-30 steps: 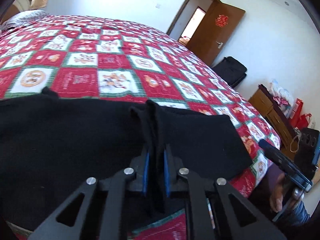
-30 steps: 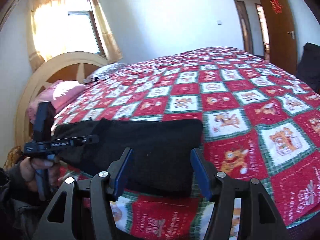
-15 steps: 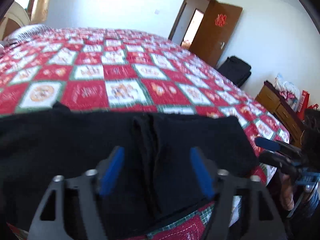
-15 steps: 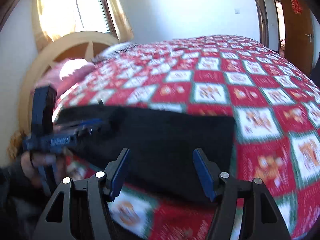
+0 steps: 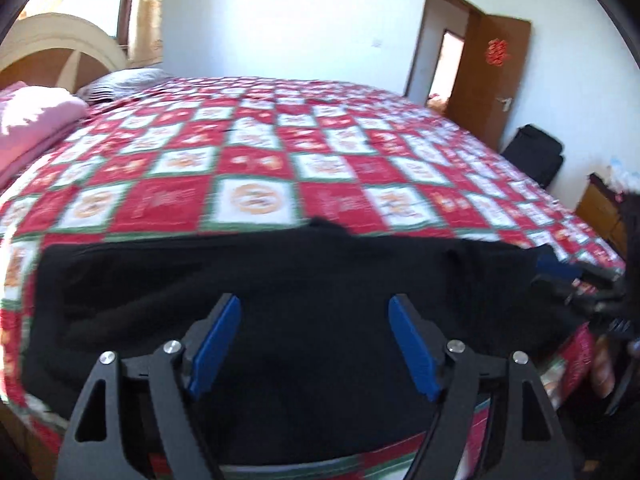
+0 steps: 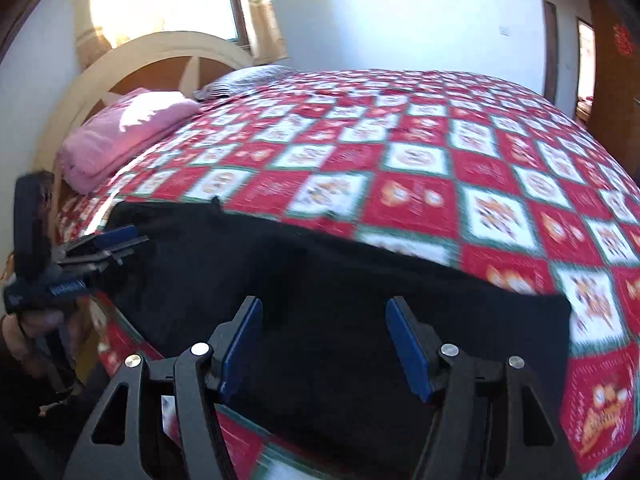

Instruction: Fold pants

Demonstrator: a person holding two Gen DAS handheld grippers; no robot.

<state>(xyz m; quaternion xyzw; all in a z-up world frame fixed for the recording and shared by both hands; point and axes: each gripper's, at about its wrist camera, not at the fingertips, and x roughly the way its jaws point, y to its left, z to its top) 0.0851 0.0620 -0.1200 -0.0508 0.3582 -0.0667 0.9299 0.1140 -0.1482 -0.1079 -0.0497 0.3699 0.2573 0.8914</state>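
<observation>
With both sets of blue pads spread wide and nothing between them, my left gripper (image 5: 316, 344) and my right gripper (image 6: 324, 344) hang just above the black pants (image 5: 280, 304), each pointing forward across the bed. From the right wrist view my left tool shows at the far left, over the cloth's left end, with my hand (image 6: 28, 320) wrapped round its handle below the mattress edge; from the left wrist view my right tool sits blurred at the right end of the cloth, and I cannot tell its spread from there. Those pants lie as a long flat band along the near edge of the red, white and green checked quilt (image 5: 256, 160), their near border running close to the mattress edge. Beyond their far border the quilt stretches to a folded pink blanket (image 6: 128, 132) and a grey pillow (image 6: 248, 78) beside the curved headboard (image 6: 152, 56). A brown door (image 5: 488, 80) stands open at the far right.
</observation>
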